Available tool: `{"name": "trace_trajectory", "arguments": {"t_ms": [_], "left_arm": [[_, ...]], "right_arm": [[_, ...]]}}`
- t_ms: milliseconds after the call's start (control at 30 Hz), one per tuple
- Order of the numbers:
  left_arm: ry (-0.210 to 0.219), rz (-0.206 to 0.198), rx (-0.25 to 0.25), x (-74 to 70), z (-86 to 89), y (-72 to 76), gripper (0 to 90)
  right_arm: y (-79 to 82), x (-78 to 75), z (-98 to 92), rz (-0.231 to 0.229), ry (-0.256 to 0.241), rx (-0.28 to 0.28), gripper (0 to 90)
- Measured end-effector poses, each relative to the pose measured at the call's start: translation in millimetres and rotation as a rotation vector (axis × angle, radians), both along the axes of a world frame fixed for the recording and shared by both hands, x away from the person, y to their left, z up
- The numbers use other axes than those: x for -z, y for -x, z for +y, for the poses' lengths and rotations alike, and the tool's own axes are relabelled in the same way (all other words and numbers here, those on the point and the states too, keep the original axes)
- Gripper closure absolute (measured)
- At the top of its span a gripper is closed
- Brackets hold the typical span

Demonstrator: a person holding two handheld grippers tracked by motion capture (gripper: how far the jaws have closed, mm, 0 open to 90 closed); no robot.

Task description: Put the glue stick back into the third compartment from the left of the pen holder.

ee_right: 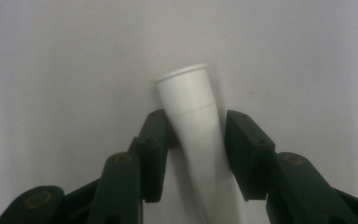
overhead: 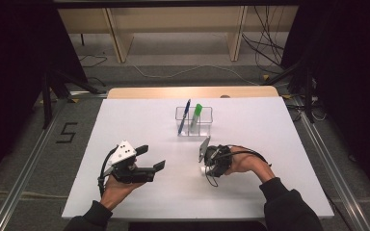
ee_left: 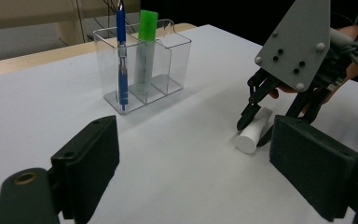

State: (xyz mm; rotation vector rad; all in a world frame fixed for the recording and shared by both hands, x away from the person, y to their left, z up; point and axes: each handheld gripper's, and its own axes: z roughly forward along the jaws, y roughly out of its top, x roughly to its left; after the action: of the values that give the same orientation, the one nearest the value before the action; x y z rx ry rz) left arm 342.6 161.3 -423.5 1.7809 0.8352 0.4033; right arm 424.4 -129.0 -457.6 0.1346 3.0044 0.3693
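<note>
A white tube (overhead: 203, 170) (ee_left: 248, 142) (ee_right: 186, 93) lies flat on the white table (overhead: 125, 120). My right gripper (overhead: 205, 166) (ee_left: 254, 132) (ee_right: 193, 135) points down over it, its jaws pressed against both sides of the tube. My left gripper (overhead: 152, 158) (ee_left: 191, 172) is held at the near left, open and empty, and faces the tube. A clear three-part holder (overhead: 208, 121) (ee_left: 172, 51) stands behind. It holds a blue pen (overhead: 185, 115) (ee_left: 121, 51) in one end compartment and a green-capped marker (overhead: 197, 115) (ee_left: 147, 28) in the middle one.
The holder's third compartment (ee_left: 170, 70) is bare. A wooden strip (overhead: 192, 92) runs along the table's far edge. Cables and dark stands lie on the floor beyond.
</note>
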Motion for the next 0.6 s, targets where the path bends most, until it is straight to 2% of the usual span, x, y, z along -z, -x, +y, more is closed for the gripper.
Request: {"name": "trace_trajectory", "arguments": {"t_ms": [100, 200, 300, 333, 467, 600], "left_arm": [[-0.001, -0.001, 0.001, -0.1, 0.1, 0.1, 15.5], [-0.001, 0.000, 0.000, -0.1, 0.2, 0.0, 15.4], [0.003, -0.001, -0.001, -0.3, 0.2, 0.3, 15.5], [0.004, -0.001, -0.002, -0.4, 0.2, 0.2, 15.4], [0.004, -0.003, -0.002, -0.4, 0.1, 0.4, 15.5], [0.003, -0.003, -0.003, -0.4, 0.2, 0.3, 15.5]], "right_arm": [[0.7, -0.3, 1.5, 0.007, 0.011, -0.018, 67.3], [2.5, -0.9, 2.8, -0.002, 0.022, -0.024, 67.9], [4.6, -2.3, 2.7, 0.007, 0.023, -0.023, 68.0], [4.1, -3.8, 1.9, 0.000, 0.025, -0.042, 68.1], [2.9, -12.3, -1.7, -0.021, -0.029, -0.010, 68.2], [-1.3, -23.1, -8.4, -0.017, -0.143, 0.059, 68.3]]}}
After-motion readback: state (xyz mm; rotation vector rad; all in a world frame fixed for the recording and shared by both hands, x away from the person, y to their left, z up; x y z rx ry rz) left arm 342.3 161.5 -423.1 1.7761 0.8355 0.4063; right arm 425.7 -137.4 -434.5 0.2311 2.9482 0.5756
